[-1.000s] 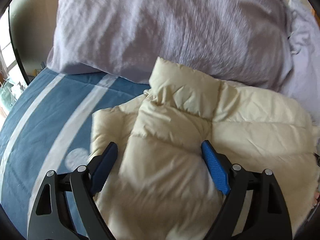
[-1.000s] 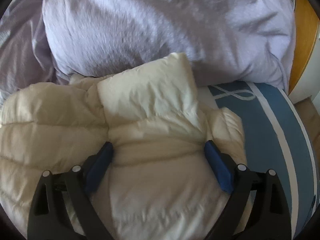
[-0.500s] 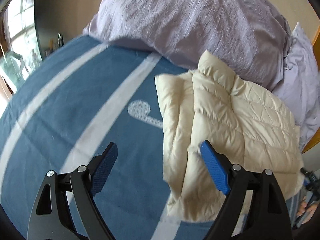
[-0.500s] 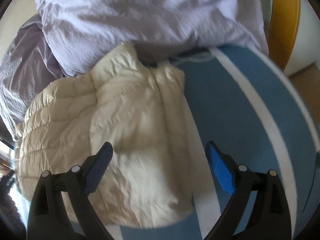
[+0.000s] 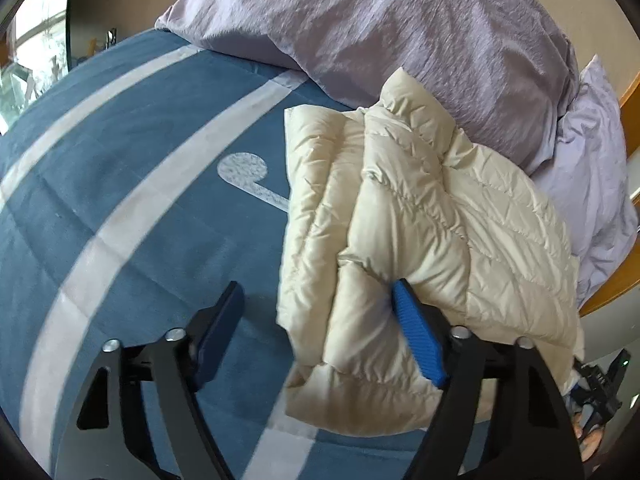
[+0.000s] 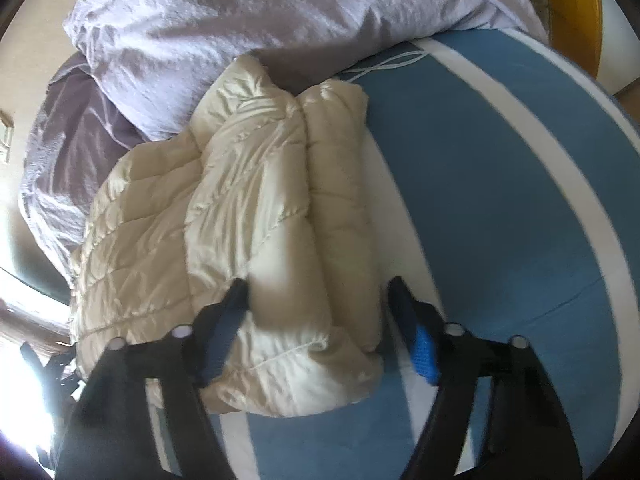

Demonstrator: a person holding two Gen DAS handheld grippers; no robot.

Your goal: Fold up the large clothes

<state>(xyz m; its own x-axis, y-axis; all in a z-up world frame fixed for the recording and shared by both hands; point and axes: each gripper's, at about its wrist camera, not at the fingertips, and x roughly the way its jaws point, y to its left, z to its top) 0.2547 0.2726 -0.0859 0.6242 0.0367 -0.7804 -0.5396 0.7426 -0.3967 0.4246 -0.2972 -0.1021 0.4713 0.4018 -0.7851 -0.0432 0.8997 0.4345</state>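
A cream quilted puffer jacket (image 5: 420,216) lies folded on a blue bed cover (image 5: 132,208), its collar end against the pillows. My left gripper (image 5: 320,320) hovers at the jacket's left edge with its jaws closing. The right pad (image 5: 418,340) touches the folded sleeve; the left pad (image 5: 222,324) is over bare cover, apart from the cloth. My right gripper (image 6: 320,312) straddles the jacket (image 6: 240,200) along its right folded edge, jaws closing. One finger (image 6: 226,322) rests against the padding, and the other (image 6: 414,332) stands just beside the edge.
Large lilac pillows (image 5: 400,28) (image 6: 260,12) are heaped behind the jacket. The cover (image 6: 500,180) carries wide white stripes. A wooden bed frame (image 5: 612,280) (image 6: 572,4) shows at the side, and a window (image 5: 28,52) at far left.
Both grippers have slid outward from above the jacket's middle to its side edges, the left one to the left and the right one to the right. Both pairs of jaws have narrowed.
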